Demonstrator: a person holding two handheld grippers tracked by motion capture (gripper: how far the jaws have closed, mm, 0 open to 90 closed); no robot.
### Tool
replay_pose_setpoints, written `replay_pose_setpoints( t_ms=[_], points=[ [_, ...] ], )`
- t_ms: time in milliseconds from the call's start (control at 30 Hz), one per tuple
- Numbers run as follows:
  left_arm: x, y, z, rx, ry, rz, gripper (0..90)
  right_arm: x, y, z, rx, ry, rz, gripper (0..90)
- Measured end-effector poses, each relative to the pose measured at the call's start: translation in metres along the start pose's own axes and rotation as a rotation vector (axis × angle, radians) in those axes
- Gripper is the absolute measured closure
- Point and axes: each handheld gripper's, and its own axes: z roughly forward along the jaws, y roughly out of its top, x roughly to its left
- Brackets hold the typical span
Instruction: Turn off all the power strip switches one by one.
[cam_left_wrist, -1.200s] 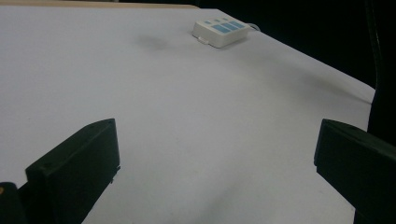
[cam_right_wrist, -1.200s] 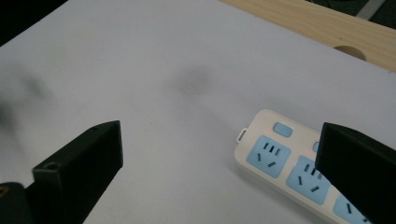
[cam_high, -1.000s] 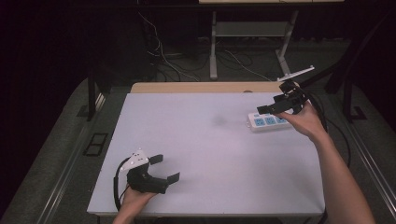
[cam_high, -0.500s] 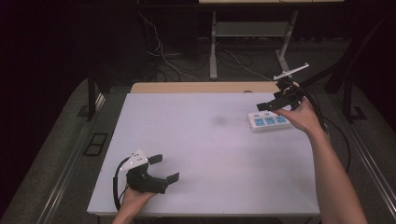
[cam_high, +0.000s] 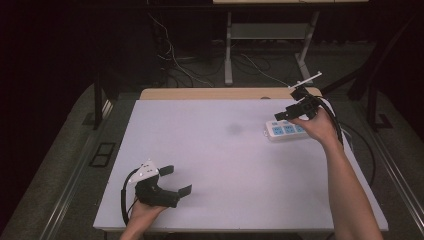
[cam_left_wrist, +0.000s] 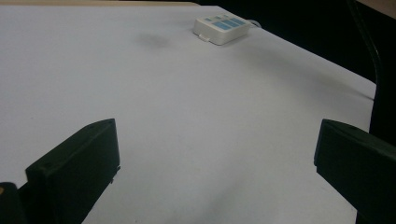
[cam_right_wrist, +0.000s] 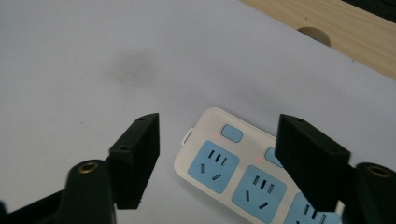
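One power strip (cam_high: 286, 130) lay on the bench (cam_high: 225, 165) — long axis nine-to-three; right hand-held gripper (cam_high: 286, 116) hovered above, jaws just narrowing, pinching nothing — left hand-held gripper (cam_high: 176, 180) spread.

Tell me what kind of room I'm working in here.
Probably a lab or recording workspace rather than a home: a plain white table against dark surroundings, loose cables across the floor behind it, and a lone power strip on top.

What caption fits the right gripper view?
Right gripper, jaws just narrowed but open, hovering above the white power strip on the table.
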Motion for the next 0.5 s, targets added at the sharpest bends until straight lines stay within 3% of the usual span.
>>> replay_pose_setpoints(
  t_ms=[67,233,333,500],
  points=[
    [0.0,0.0,0.0,-0.002,0.001,0.0,0.0,-0.001,0.0,0.003,0.006,-0.016,0.018,44.9],
    [0.0,0.0,-0.001,-0.006,0.002,0.0,0.0,-0.006,-0.002,0.009,-0.002,-0.003,0.049,58.6],
    [0.001,0.0,-0.001,-0.005,0.004,0.001,0.0,-0.01,-0.003,0.014,-0.01,0.023,0.068,70.6],
    [0.001,0.0,-0.001,-0.004,0.006,0.001,0.0,-0.013,-0.004,0.019,-0.019,0.062,0.09,79.9]
  ],
)
